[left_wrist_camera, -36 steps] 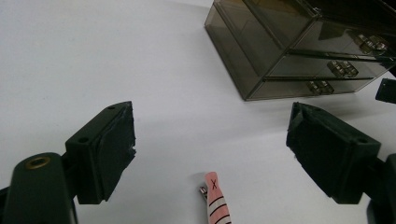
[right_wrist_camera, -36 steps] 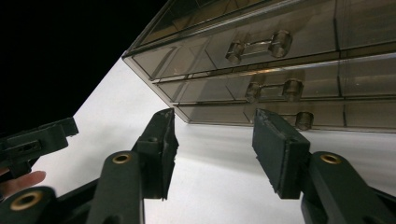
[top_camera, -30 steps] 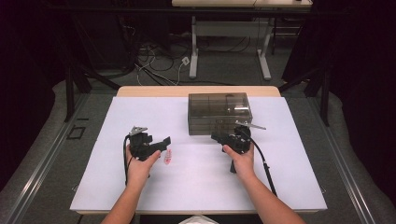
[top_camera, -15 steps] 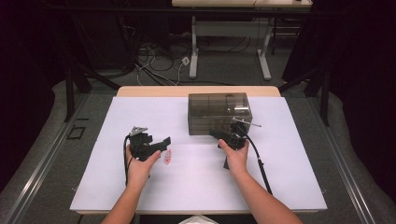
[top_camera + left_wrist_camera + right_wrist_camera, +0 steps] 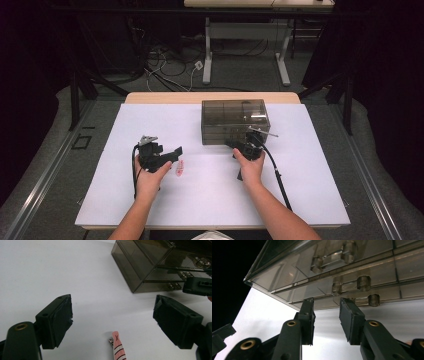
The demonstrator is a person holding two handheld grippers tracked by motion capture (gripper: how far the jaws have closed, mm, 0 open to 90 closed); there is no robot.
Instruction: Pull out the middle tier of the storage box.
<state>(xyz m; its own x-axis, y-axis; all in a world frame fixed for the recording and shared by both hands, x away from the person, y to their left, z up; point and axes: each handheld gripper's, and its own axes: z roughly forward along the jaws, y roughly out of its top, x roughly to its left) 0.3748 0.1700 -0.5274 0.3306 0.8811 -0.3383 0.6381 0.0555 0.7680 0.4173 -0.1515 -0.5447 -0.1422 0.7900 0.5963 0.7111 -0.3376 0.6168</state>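
A: Where's the right gripper [image 5: 326, 305]?
B: At the smoky drawer box's [image 5: 234, 120] bottom drawer (far centre of the table), jaws just narrowing, gripping nothing yet.
A: The left gripper [image 5: 112, 315]?
B: Jaws wide over a pink clip [image 5: 118, 345].

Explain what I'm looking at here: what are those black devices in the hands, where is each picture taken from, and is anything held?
A person sits at a table covered in white and holds a hand-operated two-jaw gripper in each hand. The high view looks down from above; the other two come from cameras riding on each gripper, looking along its black jaws. The left gripper hovers with jaws wide open over a small pink hair clip marked with stripes and an X, not touching it. The right gripper points at the front of a smoky transparent drawer box, near its lowest drawer knobs. Its jaws have just been closing, but nothing is between them yet. Neither gripper holds anything.
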